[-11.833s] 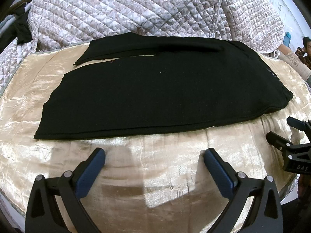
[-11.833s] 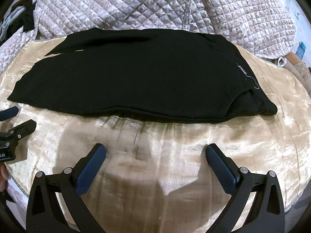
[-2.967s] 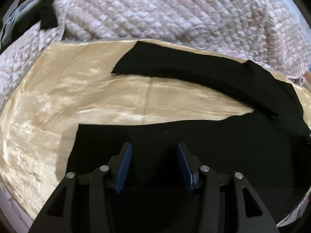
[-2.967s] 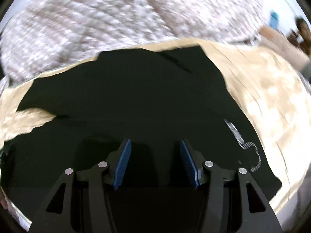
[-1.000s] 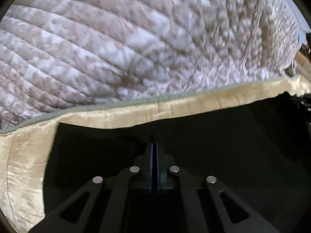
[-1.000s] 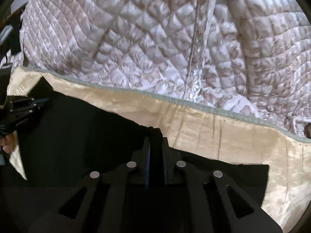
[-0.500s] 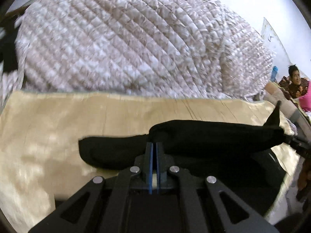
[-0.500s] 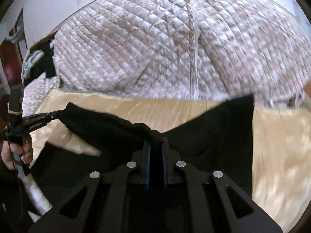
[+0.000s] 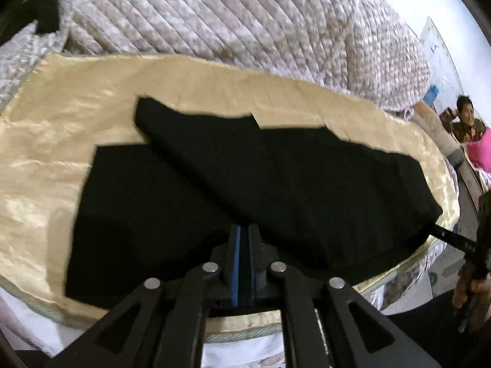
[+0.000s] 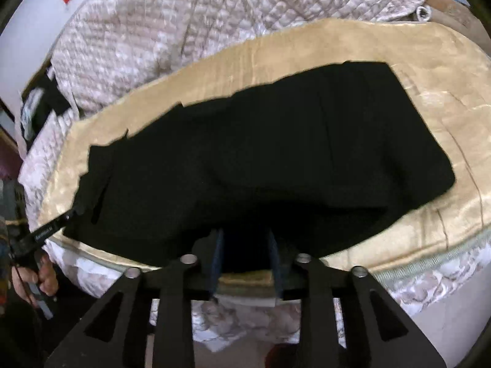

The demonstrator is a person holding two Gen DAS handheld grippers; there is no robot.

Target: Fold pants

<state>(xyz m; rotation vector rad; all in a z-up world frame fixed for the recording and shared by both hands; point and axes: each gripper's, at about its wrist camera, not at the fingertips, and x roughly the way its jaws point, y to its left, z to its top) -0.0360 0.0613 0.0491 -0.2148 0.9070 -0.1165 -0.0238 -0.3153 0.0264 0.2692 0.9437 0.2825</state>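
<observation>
Now: black knit pants (image 9: 276, 184) folded on gold satin sheet (image 9: 46, 153), just ahead of left gripper (image 9: 243, 245), nearly shut; right gripper (image 10: 245, 245) just parting, cloth edge between. Risk: snagged hem dragging fold open.

The left tongs (image 9: 244, 245) are pointing steeply downward, their blue pads (image 9: 235, 263) standing almost together with only a thin slit between them; the jaws have just been opening a little, and whether cloth is still caught in that slit cannot be told. The right tongs (image 10: 245, 254) are angling down likewise, their jaws having just been opening to a clear gap, the pads (image 10: 217, 256) pressing on nothing. In the right wrist view the left hand (image 10: 36, 276) is gripping its handle; in the left wrist view the right hand (image 9: 469, 291) is doing the same.
</observation>
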